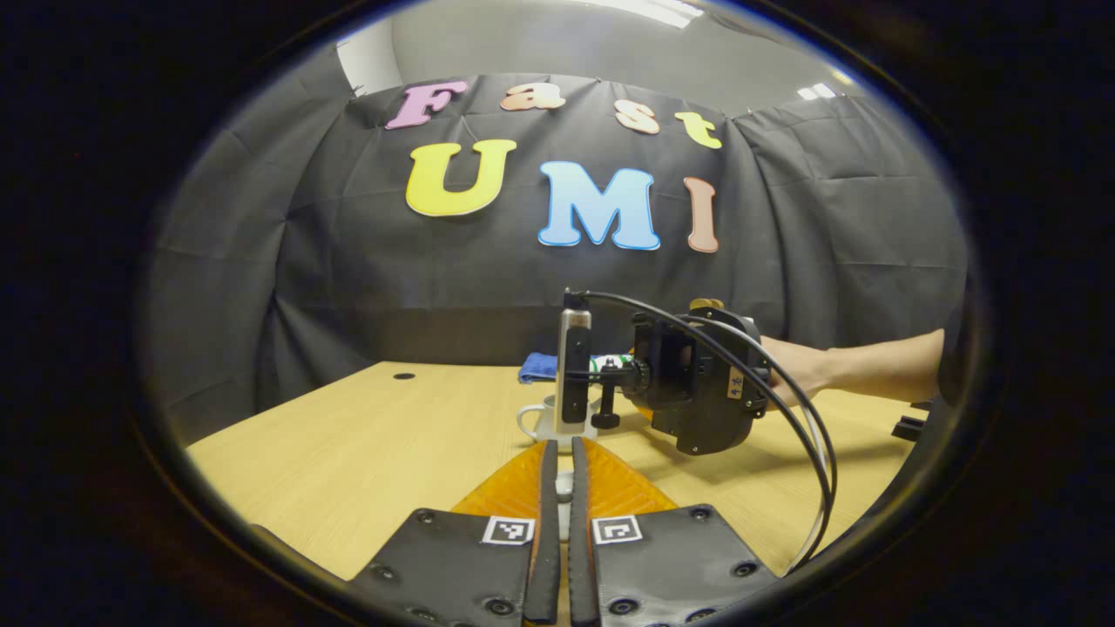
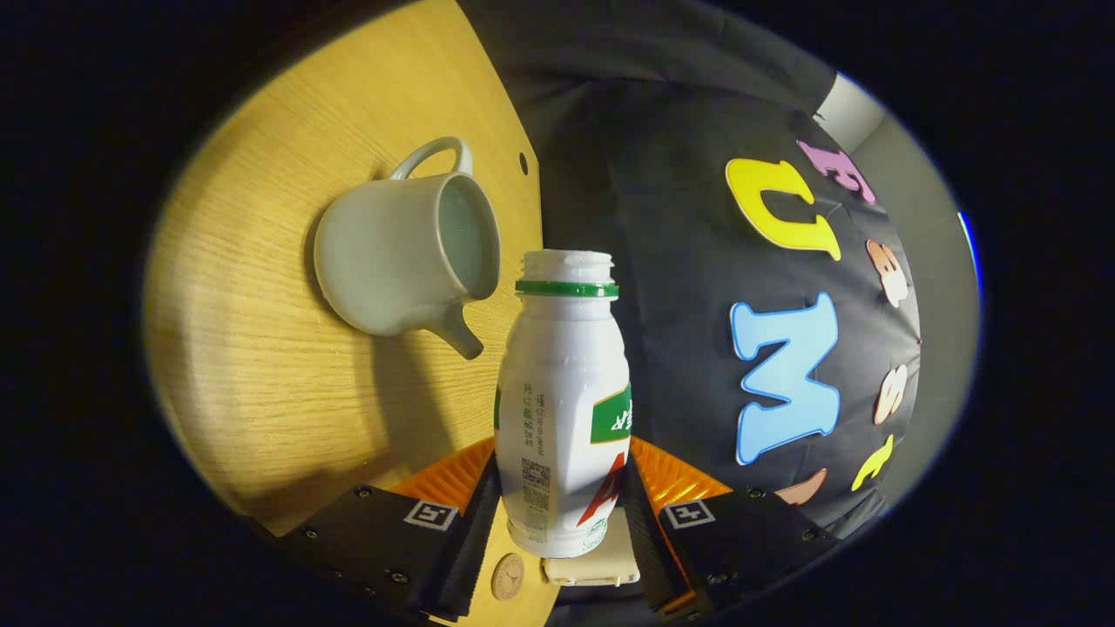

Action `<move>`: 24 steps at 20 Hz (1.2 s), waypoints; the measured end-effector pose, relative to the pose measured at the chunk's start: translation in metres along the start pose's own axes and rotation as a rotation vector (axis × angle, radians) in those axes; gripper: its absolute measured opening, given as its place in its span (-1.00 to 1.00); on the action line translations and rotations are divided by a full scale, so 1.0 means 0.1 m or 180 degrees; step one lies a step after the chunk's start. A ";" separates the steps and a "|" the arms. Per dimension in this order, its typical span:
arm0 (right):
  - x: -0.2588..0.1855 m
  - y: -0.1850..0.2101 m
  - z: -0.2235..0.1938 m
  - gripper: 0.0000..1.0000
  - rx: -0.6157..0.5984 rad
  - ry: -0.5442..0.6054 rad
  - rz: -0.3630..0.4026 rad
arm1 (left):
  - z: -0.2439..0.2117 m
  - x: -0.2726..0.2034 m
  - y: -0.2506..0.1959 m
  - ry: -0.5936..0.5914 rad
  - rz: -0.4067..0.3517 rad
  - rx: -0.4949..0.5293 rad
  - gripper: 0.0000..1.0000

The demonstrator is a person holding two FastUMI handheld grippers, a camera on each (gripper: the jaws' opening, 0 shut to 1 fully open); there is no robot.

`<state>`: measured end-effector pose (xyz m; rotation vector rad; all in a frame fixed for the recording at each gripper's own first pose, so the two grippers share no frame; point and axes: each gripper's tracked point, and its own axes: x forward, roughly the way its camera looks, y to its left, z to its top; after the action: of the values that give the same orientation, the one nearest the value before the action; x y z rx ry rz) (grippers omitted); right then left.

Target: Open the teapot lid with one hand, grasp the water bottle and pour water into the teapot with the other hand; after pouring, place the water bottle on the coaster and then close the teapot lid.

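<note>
In the left gripper view, the left gripper (image 1: pixel 564 453) pinches the small lid (image 1: pixel 564 484) above the table (image 1: pixel 348 453), the teapot (image 1: pixel 544 420) beyond. In the right gripper view, the right gripper (image 2: pixel 562 488) clamps the uncapped water bottle (image 2: pixel 562 392), tipped beside the open teapot (image 2: pixel 405 252); contents cannot be told.

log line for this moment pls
phase: pouring | right gripper: shut on water bottle, tipped at teapot | teapot: lid off | left gripper: shut on something small
</note>
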<state>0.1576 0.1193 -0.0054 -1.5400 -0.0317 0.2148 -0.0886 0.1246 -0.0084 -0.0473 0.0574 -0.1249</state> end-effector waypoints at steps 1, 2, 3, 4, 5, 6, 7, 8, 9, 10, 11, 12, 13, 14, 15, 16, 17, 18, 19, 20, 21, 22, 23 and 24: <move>0.00 0.01 0.00 0.42 -0.0100 -0.0008 -0.0021 | 0.01 -0.01 -0.02 0.0001 0.0000 0.0013 -0.71; -0.01 0.02 -0.01 0.41 -0.0186 -0.0009 -0.0014 | 0.00 0.00 -0.02 0.0005 0.0008 0.0030 -0.71; 0.00 0.01 -0.02 0.43 -0.0252 -0.0008 -0.0009 | 0.00 -0.01 -0.01 0.0003 0.0013 0.0045 -0.71; -0.01 0.00 -0.03 0.42 -0.0307 -0.0011 -0.0014 | 0.00 -0.01 -0.01 0.0000 0.0015 0.0053 -0.71; -0.02 0.00 -0.02 0.42 -0.0366 -0.0008 -0.0028 | 0.01 -0.02 -0.01 -0.0004 0.0018 0.0059 -0.71; -0.03 0.00 -0.01 0.42 -0.0420 -0.0009 -0.0052 | 0.01 -0.02 -0.01 -0.0007 0.0017 0.0064 -0.71; -0.03 0.01 0.00 0.41 -0.0471 -0.0018 -0.0069 | 0.01 -0.02 -0.01 -0.0007 0.0015 0.0072 -0.71; -0.04 0.01 0.01 0.42 -0.0524 -0.0029 -0.0087 | 0.01 -0.01 -0.01 -0.0002 0.0021 0.0084 -0.71; -0.04 0.01 0.02 0.42 -0.0590 -0.0041 -0.0109 | -0.01 0.00 -0.01 0.0009 0.0024 0.0096 -0.79; -0.04 0.01 0.02 0.41 -0.0660 -0.0057 -0.0136 | -0.01 0.00 0.00 0.0019 0.0030 0.0103 -0.79; -0.05 0.02 0.02 0.42 -0.0726 -0.0071 -0.0164 | -0.02 -0.01 0.00 0.0022 0.0032 0.0103 -0.79; -0.06 0.03 0.01 0.41 -0.0780 -0.0089 -0.0180 | -0.02 -0.01 0.01 0.0020 0.0036 0.0100 -0.71; -0.02 0.03 -0.02 0.42 -0.0832 -0.0090 -0.0188 | -0.01 -0.02 0.01 0.0013 0.0041 0.0097 -0.71; -0.02 0.03 -0.03 0.42 -0.0866 -0.0099 -0.0195 | -0.02 -0.02 0.02 0.0017 0.0049 0.0097 -0.71; 0.00 0.02 -0.04 0.42 -0.0905 -0.0102 -0.0203 | -0.02 -0.03 0.03 0.0020 0.0054 0.0096 -0.71; 0.00 0.00 -0.04 0.42 -0.0949 -0.0102 -0.0223 | -0.04 -0.02 0.04 0.0029 0.0055 0.0098 -0.71; 0.01 0.00 -0.04 0.42 -0.0981 -0.0111 -0.0246 | -0.04 -0.02 0.04 0.0034 0.0060 0.0098 -0.71; 0.02 0.00 -0.05 0.42 -0.1002 -0.0108 -0.0257 | -0.04 -0.02 0.05 0.0040 0.0059 0.0097 -0.71; 0.02 0.00 -0.05 0.42 -0.1022 -0.0114 -0.0274 | -0.04 -0.02 0.05 0.0044 0.0061 0.0096 -0.71; 0.01 0.00 -0.04 0.42 -0.1048 -0.0115 -0.0287 | -0.05 -0.02 0.05 0.0045 0.0059 0.0096 -0.71; 0.00 0.01 -0.03 0.42 -0.1074 -0.0120 -0.0308 | -0.05 -0.02 0.05 0.0048 0.0059 0.0098 -0.71; -0.01 0.01 -0.02 0.42 -0.1101 -0.0124 -0.0325 | -0.06 -0.02 0.04 0.0052 0.0060 0.0101 -0.71; 0.00 0.02 -0.01 0.42 -0.1129 -0.0126 -0.0337 | -0.05 -0.02 0.04 0.0058 0.0058 0.0105 -0.71; -0.01 0.01 -0.01 0.41 -0.1151 -0.0139 -0.0356 | -0.08 -0.01 0.05 0.0061 0.0056 0.0105 -0.71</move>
<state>0.1570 0.1185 -0.0064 -1.8873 -0.1999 0.1593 -0.0895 0.1290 -0.0163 -0.0127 0.0749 -0.1088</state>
